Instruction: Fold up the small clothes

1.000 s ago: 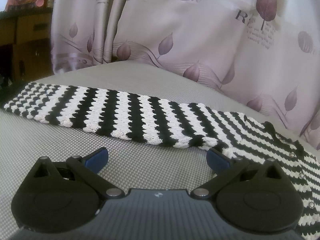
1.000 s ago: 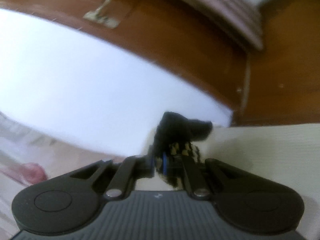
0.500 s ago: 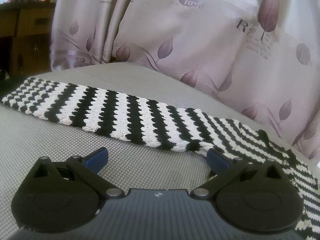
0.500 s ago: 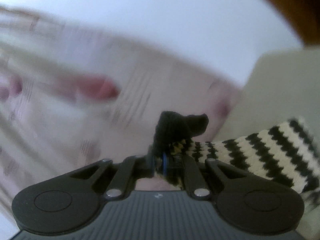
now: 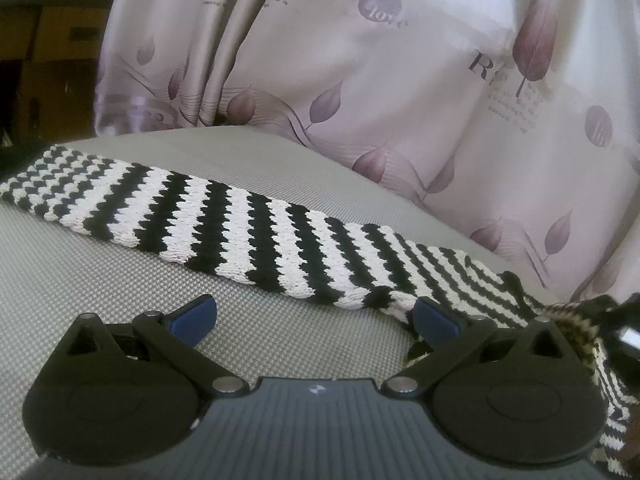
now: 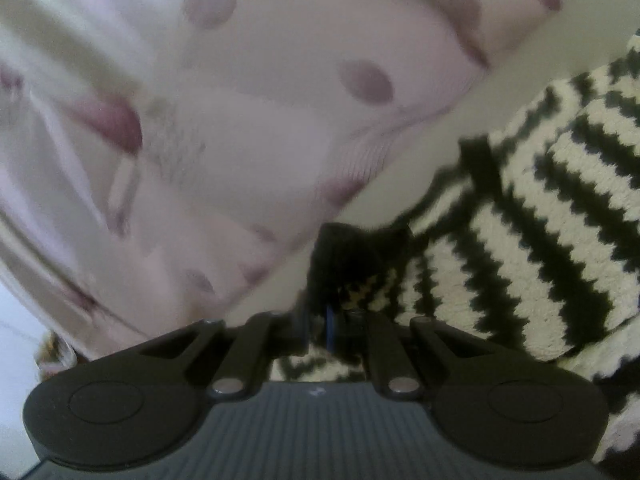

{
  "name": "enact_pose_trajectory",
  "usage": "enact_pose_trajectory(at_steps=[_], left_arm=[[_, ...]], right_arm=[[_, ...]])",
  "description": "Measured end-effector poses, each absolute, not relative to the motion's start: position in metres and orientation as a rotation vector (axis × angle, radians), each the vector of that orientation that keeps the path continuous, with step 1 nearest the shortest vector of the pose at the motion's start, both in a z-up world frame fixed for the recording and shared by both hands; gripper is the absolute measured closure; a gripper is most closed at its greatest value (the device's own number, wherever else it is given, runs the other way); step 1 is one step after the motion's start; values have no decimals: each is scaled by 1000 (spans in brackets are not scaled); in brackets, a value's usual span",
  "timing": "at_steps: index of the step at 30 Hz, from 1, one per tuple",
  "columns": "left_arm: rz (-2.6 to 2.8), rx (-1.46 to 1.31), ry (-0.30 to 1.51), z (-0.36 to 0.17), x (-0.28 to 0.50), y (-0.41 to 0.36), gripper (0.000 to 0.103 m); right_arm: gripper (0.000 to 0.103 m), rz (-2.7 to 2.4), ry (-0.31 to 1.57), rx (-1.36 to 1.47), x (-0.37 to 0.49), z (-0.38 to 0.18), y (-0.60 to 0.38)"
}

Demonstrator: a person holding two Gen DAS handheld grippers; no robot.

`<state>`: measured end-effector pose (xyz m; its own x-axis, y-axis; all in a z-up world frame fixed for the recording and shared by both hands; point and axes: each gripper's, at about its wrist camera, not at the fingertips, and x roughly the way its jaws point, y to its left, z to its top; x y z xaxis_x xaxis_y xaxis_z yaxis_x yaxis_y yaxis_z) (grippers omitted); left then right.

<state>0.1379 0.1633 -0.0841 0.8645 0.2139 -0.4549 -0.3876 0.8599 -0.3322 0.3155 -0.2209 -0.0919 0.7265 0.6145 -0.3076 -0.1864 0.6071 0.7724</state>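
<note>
Nearest to us in the left wrist view, our left gripper hangs low over the grey woven surface with its blue-padded fingers spread wide and nothing between them; the right-side pad sits just beside the near edge of the knit. In the right wrist view, our right gripper has its fingers pinched together on a dark edge of the black-and-white striped knit garment, a bunch of black fabric rising just past the tips. That view is blurred, so we cannot tell exactly which part of the garment we hold.

Beyond the left gripper, the garment lies flat across the grey surface as a long striped band running from the far left toward the near right, where it widens and bunches at the frame edge; the right gripper shows there as a dark shape.

Farther back hangs a pale pink curtain printed with mauve leaves. We can read "love" on a round mark and a large "R"; the small lines of text beneath are too fine to read. At far left stand dark wooden shelves.
</note>
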Motion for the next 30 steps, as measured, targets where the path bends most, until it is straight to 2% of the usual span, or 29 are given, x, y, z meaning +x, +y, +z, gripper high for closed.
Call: enact_pose_trajectory(at_steps=[14,24,26,30], left_arm=[[330,-442,410,-83,138,162,0],[332,-445,410,-83,138,163,0],[331,-447,409,-83,138,164,0],[330,-450,411,-84,138,165,0]], right_arm=[[95,659,581,530,330,-82,-149],[91,691,631,356,328,-99,-115],[86,706,639,342,327,-100,-114],[67,740,626,275,322,-100,-103]])
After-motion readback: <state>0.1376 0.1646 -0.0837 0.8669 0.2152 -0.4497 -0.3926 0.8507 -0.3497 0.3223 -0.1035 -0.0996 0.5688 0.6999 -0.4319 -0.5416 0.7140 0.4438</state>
